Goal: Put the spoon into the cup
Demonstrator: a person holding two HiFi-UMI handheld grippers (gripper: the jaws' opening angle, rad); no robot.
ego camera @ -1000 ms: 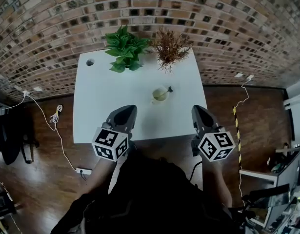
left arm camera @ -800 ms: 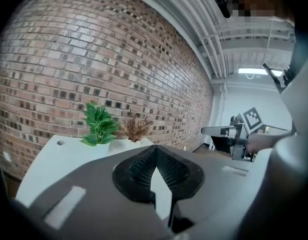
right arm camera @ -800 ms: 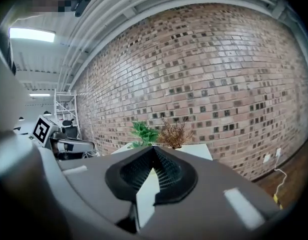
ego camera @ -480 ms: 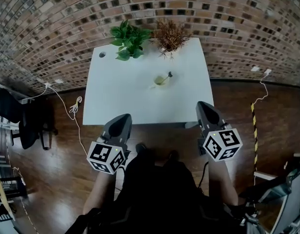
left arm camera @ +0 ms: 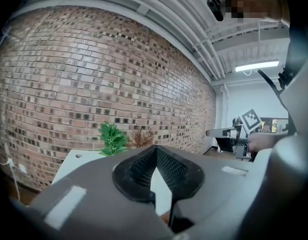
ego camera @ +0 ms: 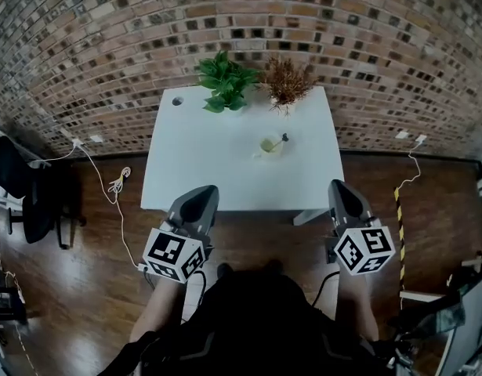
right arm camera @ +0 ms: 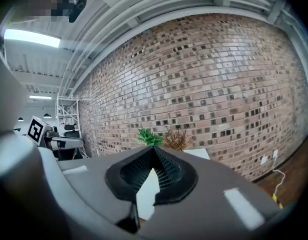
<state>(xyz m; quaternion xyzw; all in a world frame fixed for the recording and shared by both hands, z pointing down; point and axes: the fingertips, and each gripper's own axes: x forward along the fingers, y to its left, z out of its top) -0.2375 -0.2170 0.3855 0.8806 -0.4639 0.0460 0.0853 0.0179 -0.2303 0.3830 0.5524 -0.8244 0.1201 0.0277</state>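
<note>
A pale cup (ego camera: 266, 148) stands on the white table (ego camera: 201, 163), right of its middle. A spoon (ego camera: 282, 139) rests in it, its dark handle leaning out to the upper right. Both grippers hang over the wooden floor, short of the table's near edge and well apart from the cup. My left gripper (ego camera: 203, 192) (left arm camera: 156, 149) is shut with nothing between its pads. My right gripper (ego camera: 340, 186) (right arm camera: 154, 149) is shut and empty too. Both point roughly level toward the table and the brick wall.
A green plant (ego camera: 225, 81) and a dried brown plant (ego camera: 290, 81) stand at the table's far edge by the brick wall. A round hole (ego camera: 177, 100) marks its far left corner. Cables (ego camera: 115, 185) lie on the floor at left, a black chair (ego camera: 21, 194) beyond them.
The person has backed away from the table. Both grippers came off the table's near edge and now sit over the floor, a little higher. Both stayed shut; cup and spoon did not move.
</note>
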